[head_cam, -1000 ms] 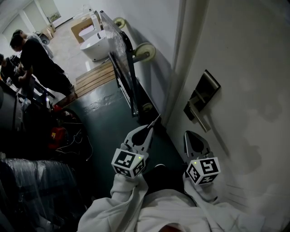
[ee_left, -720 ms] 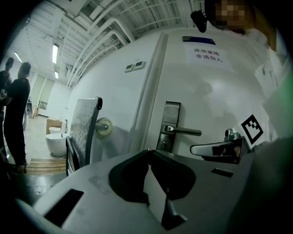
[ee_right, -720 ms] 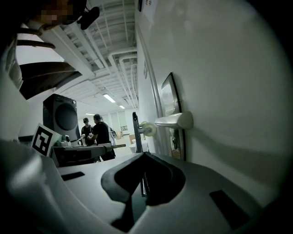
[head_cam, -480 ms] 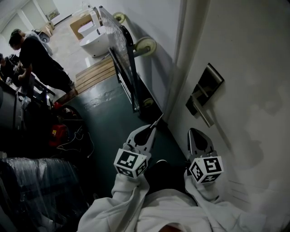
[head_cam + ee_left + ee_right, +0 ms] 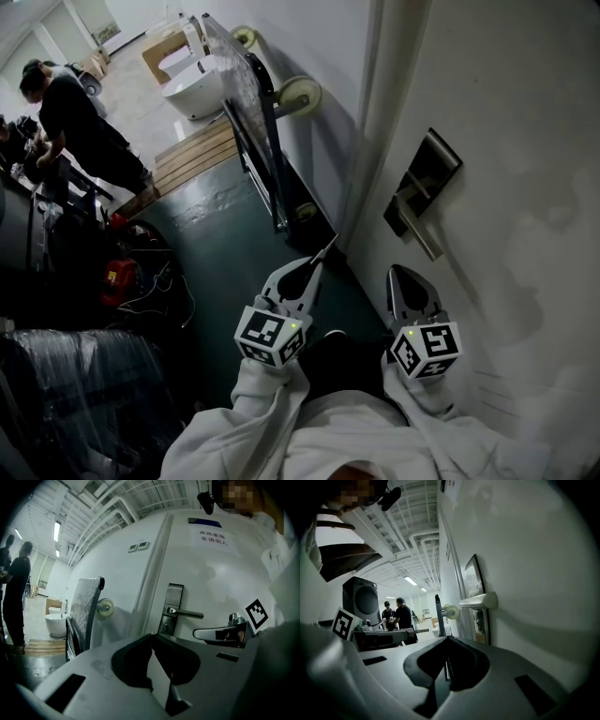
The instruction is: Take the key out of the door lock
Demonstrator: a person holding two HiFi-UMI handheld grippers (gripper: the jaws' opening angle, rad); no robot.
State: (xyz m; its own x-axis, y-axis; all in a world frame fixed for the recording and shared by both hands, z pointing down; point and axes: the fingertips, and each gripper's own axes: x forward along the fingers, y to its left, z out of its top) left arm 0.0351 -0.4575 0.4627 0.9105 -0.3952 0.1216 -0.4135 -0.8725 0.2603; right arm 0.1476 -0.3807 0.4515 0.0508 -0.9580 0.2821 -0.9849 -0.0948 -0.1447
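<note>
The jaws of the left gripper [image 5: 316, 268] pinch a thin sliver, seemingly the key [image 5: 324, 250], clear of the door lock [image 5: 424, 190]; those of the right gripper [image 5: 395, 278] press together, empty. Gripped only by its end, the key could slip and drop.

Grippers: you hold two, the left gripper [image 5: 315, 266] at 6 o'clock and the right gripper [image 5: 405, 275] at 5 o'clock.
Marker cubes: two [image 5: 267, 336] [image 5: 427, 350], one per gripper.
Key [image 5: 324, 247]: one, at your left tips.
Door handle [image 5: 417, 228]: one, 3 o'clock.
Lock plate [image 5: 433, 169]: one.
People: two [image 5: 387, 613] [image 5: 403, 616].
Cart [image 5: 248, 103]: one, 12 o'clock.
</note>
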